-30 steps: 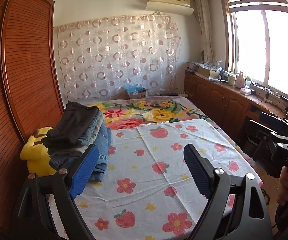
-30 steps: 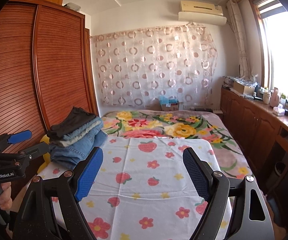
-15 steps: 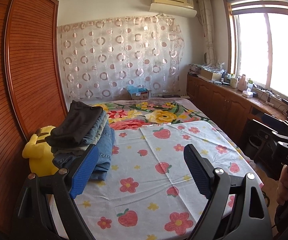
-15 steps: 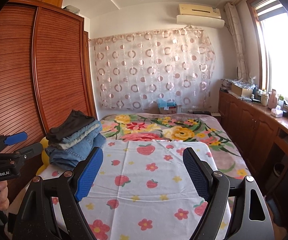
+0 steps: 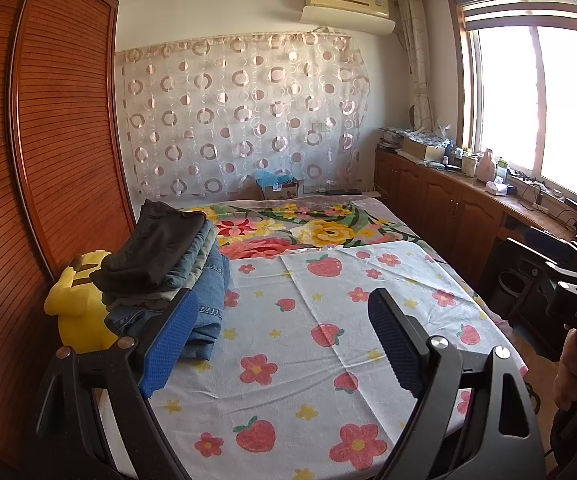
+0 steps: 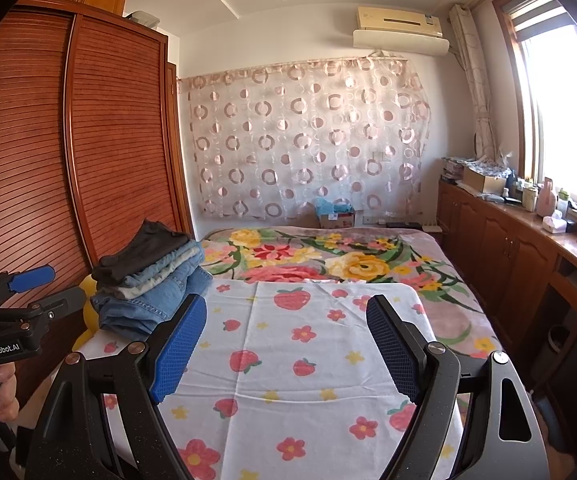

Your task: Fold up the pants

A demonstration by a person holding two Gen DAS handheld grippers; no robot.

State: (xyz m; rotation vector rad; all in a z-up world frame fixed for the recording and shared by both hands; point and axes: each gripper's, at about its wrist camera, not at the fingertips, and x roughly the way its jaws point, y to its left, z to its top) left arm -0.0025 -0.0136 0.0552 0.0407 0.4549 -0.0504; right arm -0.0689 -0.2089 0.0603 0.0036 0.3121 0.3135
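Resting: folded pants stack [image 5: 168, 268] on bed [image 5: 308, 360]; cardboard box [image 5: 282, 190] beyond

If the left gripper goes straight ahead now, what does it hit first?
Probably nothing at first: the open left gripper points over the strawberry-print sheet. The stack of folded pants lies off to its left. Depth is unclear.

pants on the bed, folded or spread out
Folded. The pants sit in a neat stack on the bed, dark pair on top, jeans beneath; none lie spread on the cloth.
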